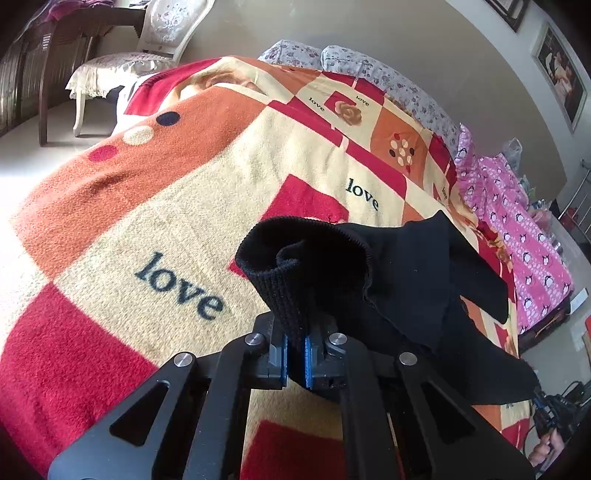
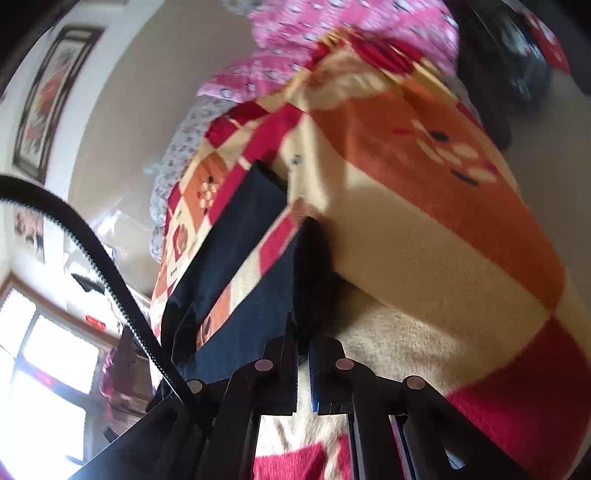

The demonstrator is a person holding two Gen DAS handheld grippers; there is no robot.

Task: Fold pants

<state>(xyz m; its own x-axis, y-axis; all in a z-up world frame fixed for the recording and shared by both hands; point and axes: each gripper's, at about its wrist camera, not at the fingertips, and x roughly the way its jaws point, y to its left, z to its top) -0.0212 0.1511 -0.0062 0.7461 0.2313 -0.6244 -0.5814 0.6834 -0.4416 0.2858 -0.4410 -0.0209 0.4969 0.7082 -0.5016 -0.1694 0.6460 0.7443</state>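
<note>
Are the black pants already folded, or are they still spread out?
Not folded. The black pants hang bunched from the left gripper, shut on the ribbed waistband; the right wrist view shows both legs trailing apart over the blanket.

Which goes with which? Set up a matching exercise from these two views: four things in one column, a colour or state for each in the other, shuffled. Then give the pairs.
Things:
1. left gripper
2. pants
3. chair
4. bedspread beyond the blanket

Colour or state:
A. pink with a penguin print
B. black, lifted off the blanket
C. shut on a ribbed band
D. white, with a lace cover on the seat

Pairs: 1-C, 2-B, 3-D, 4-A
</note>
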